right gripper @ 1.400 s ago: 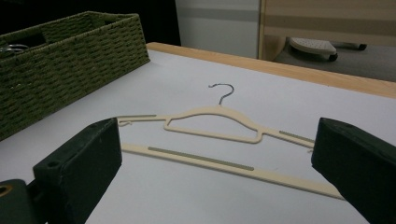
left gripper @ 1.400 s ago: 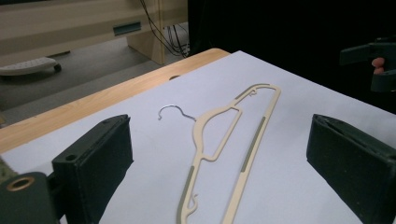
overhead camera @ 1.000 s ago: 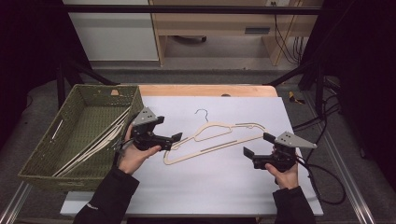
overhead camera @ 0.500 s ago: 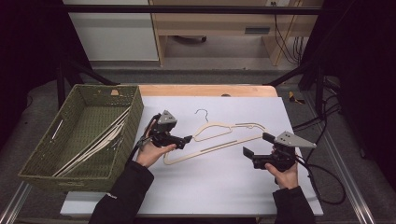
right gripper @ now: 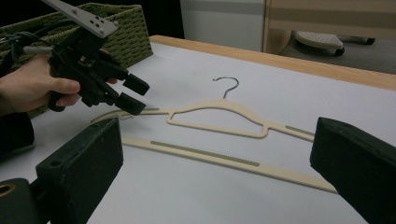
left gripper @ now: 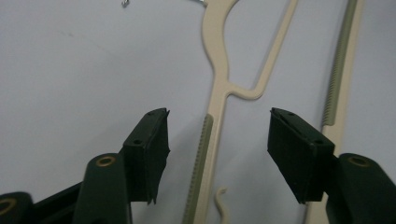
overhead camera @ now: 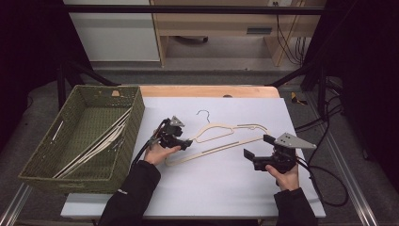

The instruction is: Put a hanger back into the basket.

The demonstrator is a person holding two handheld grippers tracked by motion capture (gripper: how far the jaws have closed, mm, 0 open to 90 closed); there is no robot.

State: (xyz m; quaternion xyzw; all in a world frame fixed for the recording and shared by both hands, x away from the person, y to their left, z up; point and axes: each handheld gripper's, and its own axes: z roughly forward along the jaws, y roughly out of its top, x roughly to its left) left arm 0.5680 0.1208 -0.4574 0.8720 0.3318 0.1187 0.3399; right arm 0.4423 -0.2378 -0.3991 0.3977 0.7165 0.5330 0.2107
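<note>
While the left hand-held gripper point(overhead camera: 187, 143) hovered with jaws spread astride the left arm of the cream hanger point(overhead camera: 221, 140), the right hand-held gripper point(overhead camera: 256, 152), also spread, rested apart. The hanger lay flat on the white bench point(overhead camera: 226, 188), beside a green basket point(overhead camera: 44, 157).

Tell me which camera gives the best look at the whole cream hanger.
The high view: the cream hanger lies fully visible on the white sheet, hook included. The right gripper view shows most of it at a low angle; the left gripper view shows just a close stretch of one arm.
</note>
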